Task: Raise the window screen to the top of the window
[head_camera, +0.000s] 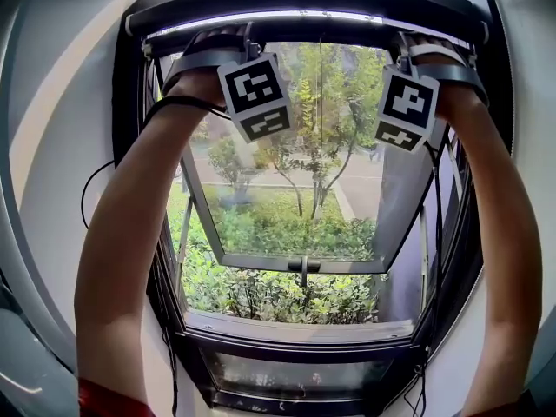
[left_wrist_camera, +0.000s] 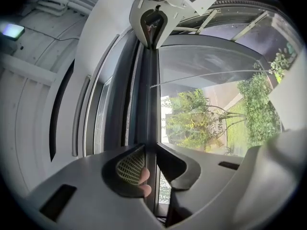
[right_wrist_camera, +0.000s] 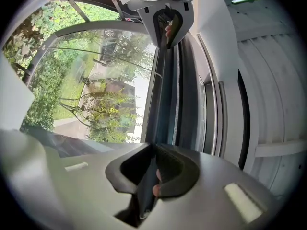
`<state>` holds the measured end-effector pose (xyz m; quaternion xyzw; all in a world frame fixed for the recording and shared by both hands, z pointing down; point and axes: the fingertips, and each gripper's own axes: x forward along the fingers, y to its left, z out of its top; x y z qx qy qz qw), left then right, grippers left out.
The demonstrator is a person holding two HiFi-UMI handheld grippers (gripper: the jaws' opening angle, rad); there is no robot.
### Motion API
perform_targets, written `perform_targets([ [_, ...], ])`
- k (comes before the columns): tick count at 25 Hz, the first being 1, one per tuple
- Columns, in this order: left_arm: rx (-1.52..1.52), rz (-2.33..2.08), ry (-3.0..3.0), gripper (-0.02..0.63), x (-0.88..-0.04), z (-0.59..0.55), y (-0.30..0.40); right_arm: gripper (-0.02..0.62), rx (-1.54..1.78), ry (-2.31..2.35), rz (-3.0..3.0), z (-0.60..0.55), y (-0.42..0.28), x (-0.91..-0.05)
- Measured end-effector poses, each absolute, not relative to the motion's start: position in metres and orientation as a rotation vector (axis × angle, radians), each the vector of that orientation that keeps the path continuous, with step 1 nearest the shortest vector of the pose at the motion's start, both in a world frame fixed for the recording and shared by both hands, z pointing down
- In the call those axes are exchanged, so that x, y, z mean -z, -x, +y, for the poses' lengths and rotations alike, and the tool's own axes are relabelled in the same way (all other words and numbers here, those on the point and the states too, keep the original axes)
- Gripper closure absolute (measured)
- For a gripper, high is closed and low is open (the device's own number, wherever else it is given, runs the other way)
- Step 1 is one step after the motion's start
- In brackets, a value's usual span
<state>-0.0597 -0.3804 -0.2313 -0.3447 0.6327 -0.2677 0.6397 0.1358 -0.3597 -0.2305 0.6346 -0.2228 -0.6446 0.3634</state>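
Bright daylight through the window (head_camera: 295,198), dim surround, fisheye-bent edges, perhaps slightly soft.

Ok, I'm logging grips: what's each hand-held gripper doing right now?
Left hand-held gripper: closed on the screen bar.
Right hand-held gripper: closed on the same screen bar.

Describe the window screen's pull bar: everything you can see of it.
The pull bar is a long, dark, metal-looking rail with a thin lip. It lies level across the window, high up near the top of the frame. The left gripper and right gripper are each shut on that lip, towards opposite ends.
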Motion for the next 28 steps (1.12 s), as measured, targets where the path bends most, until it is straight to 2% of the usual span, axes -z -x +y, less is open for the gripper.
perform_targets([
  [23,0.561,1.496,0.809,0.529,0.253,-0.378,0.058,0.549,1.662,-1.716,-0.581,-0.359,-0.137,0.254],
  [26,0.513,1.509,0.800,0.521,0.255,-0.372,0.060,0.502,1.663,-1.719,-0.663,-0.359,-0.134,0.247],
  [28,0.484,1.526,0.832,0.510,0.253,-0.372,0.066,0.500,1.673,-1.720,-0.733,-0.359,-0.131,0.240],
])
